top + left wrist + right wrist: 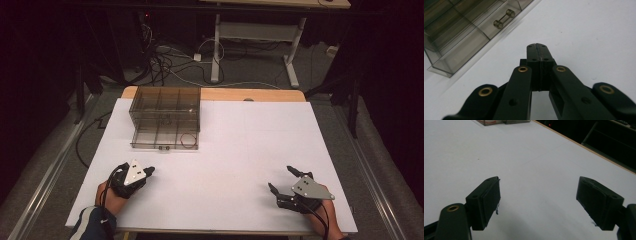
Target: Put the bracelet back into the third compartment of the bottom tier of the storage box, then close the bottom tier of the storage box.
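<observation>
1. Drawer box point(166, 116) (a clear smoked-plastic organiser with divided compartments) stands in the upper left of the high view, on the white table point(235, 150), well apart from both grippers.
2. Its lower drawer is seen pulled partly out toward the bottom of the frame; a small two-post handle point(504, 19) is visible on its front in the upper left of the left gripper view.
3. The left gripper point(148, 171) is held at the lower left of the high view, resting low over the table. Its jaws are pressed together with nothing between them, as the left gripper view shows point(539, 53).
4. The right gripper point(281, 179) is held at the lower right, with its jaws standing wide apart over bare table point(537, 195); nothing is gripped.
5. If the drawer is to be worked next, the left gripper is judged the better placed. Its jaws should be parted before the handle is approached, then lined up square with the bar so that both pads meet it evenly.
6. A thin reddish ring point(188, 140) is seen in the drawer's right compartment; its material cannot be made out.
7. The contents of the upper compartments cannot be judged through the tinted walls, and the box is cut off at the top edge of the right gripper view point(499, 122).
</observation>
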A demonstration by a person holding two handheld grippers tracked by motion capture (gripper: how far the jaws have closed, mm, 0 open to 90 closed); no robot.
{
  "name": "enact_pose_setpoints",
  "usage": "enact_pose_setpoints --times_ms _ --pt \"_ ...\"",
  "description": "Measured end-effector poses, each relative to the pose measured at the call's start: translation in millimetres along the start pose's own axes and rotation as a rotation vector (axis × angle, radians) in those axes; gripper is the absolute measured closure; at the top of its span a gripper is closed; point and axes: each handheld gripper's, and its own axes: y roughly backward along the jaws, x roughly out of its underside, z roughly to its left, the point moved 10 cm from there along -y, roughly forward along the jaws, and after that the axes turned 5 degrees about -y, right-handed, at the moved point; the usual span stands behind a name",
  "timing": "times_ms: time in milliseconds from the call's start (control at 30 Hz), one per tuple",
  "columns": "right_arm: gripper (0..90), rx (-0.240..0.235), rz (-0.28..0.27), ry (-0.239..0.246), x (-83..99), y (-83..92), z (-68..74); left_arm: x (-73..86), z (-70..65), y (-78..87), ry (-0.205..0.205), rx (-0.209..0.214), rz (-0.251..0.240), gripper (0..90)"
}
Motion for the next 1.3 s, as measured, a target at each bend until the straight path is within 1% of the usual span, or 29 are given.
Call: enact_pose_setpoints --times_ms 67,133,167,200,233,267,433,533,600,633,767,1067,1300 --pt "19.9 0.004 0.001 0.0 0.3 -0.1 -1.1 1.2 2.4 -1.3 0.004 -0.002 0.007 87.5" --pt "19.9 0.005 -0.007 -0.015 -0.5 0.5 -2.3 2.2 4.2 -2.9 0.004 -0.001 0.016 87.5" --pt "19.9 0.005 -0.007 -0.015 -0.5 0.5 -2.3 2.0 4.8 -3.7 0.006 0.0 0.016 87.5" --pt "19.9 0.004 -0.007 -0.013 -0.3 0.6 -2.2 1.2 6.7 -4.9 -0.007 -0.004 0.016 87.5" --pt "19.9 0.004 -0.007 -0.011 0.0 0.8 -2.2 1.5 6.5 -6.0 -0.003 -0.001 0.026 87.5" --pt "19.9 0.005 -0.006 -0.011 0.2 1.0 -2.4 1.1 7.2 -7.4 -0.011 0.0 0.032 87.5" --pt "19.9 0.009 -0.011 -0.013 0.0 2.2 -4.1 0.6 8.5 -11.9 -0.021 0.001 0.046 87.5" --pt "19.9 0.006 -0.014 -0.008 -0.1 2.6 -3.3 0.0 10.4 -14.1 -0.041 0.0 0.064 87.5" --pt "19.9 0.002 -0.014 -0.004 0.2 3.1 -2.5 -1.3 12.3 -15.9 -0.048 -0.006 0.067 87.5" --pt "19.9 0.0 -0.014 0.004 0.1 3.3 -2.2 -1.6 13.1 -16.5 -0.049 -0.007 0.068 87.5" --pt "19.9 -0.004 -0.02 0.003 -1.4 3.6 -1.0 -0.5 18.1 -19.6 -0.042 -0.01 0.083 87.5" --pt "19.9 -0.007 -0.013 0.004 -0.4 2.6 -0.2 -3.2 31.3 -23.9 -0.027 -0.024 0.083 87.5" --pt "20.0 -0.011 -0.012 0.011 -0.6 2.1 1.3 -5.6 36.2 -28.4 -0.037 -0.021 0.096 87.5"
